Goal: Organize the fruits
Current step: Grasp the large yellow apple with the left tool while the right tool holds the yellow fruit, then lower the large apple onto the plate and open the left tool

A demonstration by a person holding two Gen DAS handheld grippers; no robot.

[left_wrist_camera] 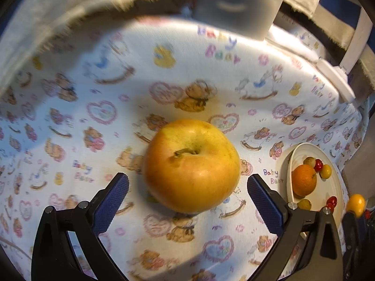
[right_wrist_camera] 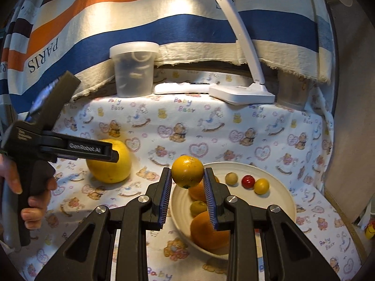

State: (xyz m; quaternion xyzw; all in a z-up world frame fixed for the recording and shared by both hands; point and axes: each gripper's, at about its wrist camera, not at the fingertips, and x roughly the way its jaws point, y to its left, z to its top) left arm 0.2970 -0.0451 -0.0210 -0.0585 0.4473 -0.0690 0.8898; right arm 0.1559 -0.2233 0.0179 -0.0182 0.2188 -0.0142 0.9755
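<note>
Right gripper [right_wrist_camera: 187, 182] is closed on a small orange citrus fruit [right_wrist_camera: 187, 171], pinching it at its widest part between the two blue ribbed pads and holding it in the air above the near left rim of a cream plate [right_wrist_camera: 281, 201]. Beneath and beyond this gripper, the plate already holds two larger oranges [right_wrist_camera: 208, 231], a small greenish fruit, a tan ball-shaped fruit, a red cherry-like fruit [right_wrist_camera: 248, 181] and a small yellow one.

Left gripper [left_wrist_camera: 187, 197] is wide open and holds nothing. A big yellow-orange apple [left_wrist_camera: 191, 165] sits on the worktop [left_wrist_camera: 98, 53], which is covered in a teddy-bear print cloth, directly ahead of this gripper and between its two spread pads, stem facing up; neither pad touches it. The plate lies off to this gripper's right.

The apple looks firm, smooth and fairly heavy for its size, so its waxy skin may slip; a squeeze across its broad middle, well below the stem dip, seems safest. The held citrus looks light, with a slightly pebbled rind that should grip well.
</note>
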